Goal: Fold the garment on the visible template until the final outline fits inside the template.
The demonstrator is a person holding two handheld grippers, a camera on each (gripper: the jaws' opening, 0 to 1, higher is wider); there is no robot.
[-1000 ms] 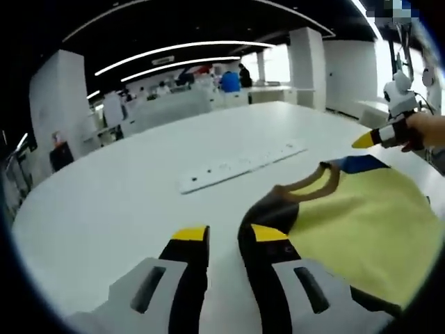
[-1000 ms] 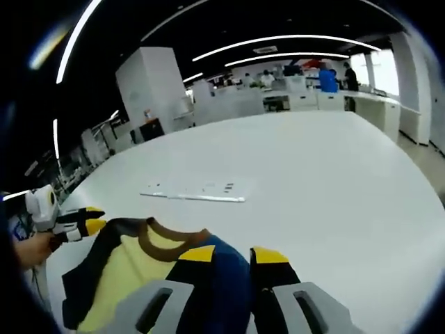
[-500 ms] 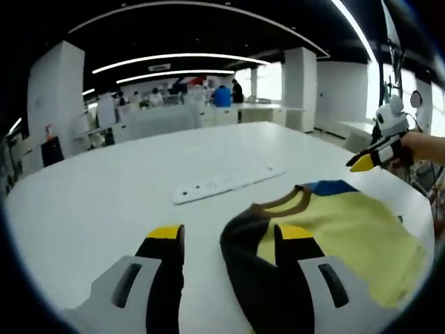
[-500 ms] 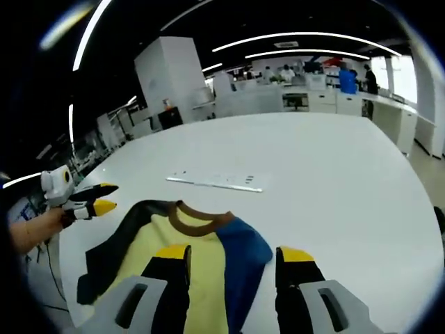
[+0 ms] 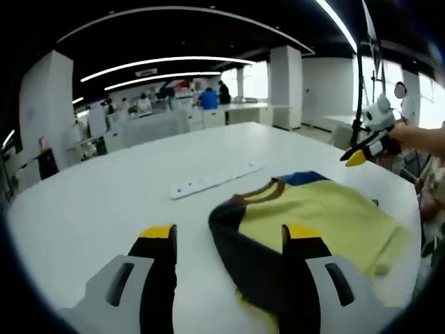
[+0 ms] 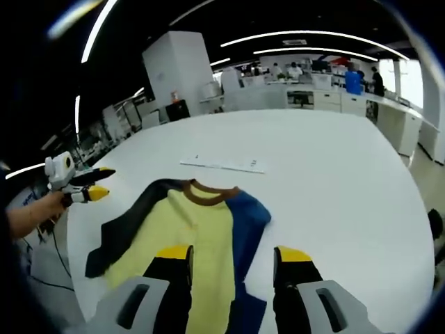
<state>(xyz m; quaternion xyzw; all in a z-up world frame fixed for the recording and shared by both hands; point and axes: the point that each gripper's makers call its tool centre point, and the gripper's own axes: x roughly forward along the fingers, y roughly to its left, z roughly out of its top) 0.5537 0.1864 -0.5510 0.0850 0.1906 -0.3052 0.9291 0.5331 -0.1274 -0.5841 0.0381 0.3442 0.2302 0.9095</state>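
in the left gripper view the left gripper (image 5: 226,240) rises from the bottom of the frame with its two yellow-tipped jaws standing well apart, clamped on nothing. the garment (image 5: 313,223), a yellow shirt with a brown collar, one dark sleeve and one blue sleeve, lies flat on the white table (image 5: 104,202) in the lower right of the frame; its dark sleeve runs down between the jaws and under the right-hand one, though whether that jaw touches the cloth is hard to tell from this angle. a long white strip (image 5: 215,179) with small marks lies on the table just beyond the collar, near the centre of the frame. at the right edge the right gripper (image 5: 354,156) is held in a person's hand (image 5: 424,138) above the table's far side, its yellow tips close together.

in the right gripper view the right gripper (image 6: 231,257) comes up from the bottom, jaws apart and holding nothing. the garment (image 6: 188,229) spreads across the lower centre of the frame, collar pointing away toward the white strip (image 6: 222,165), dark sleeve to the left, blue sleeve to the right; its lower part passes behind and between the jaws. the table (image 6: 334,181) stretches off to the upper right. at the left edge the left gripper (image 6: 94,184) appears in a hand (image 6: 28,212), off the near edge of the table, well apart from the dark sleeve. far off along the top, desks and several people (image 6: 354,78) stand in a bright office under curved ceiling lights.
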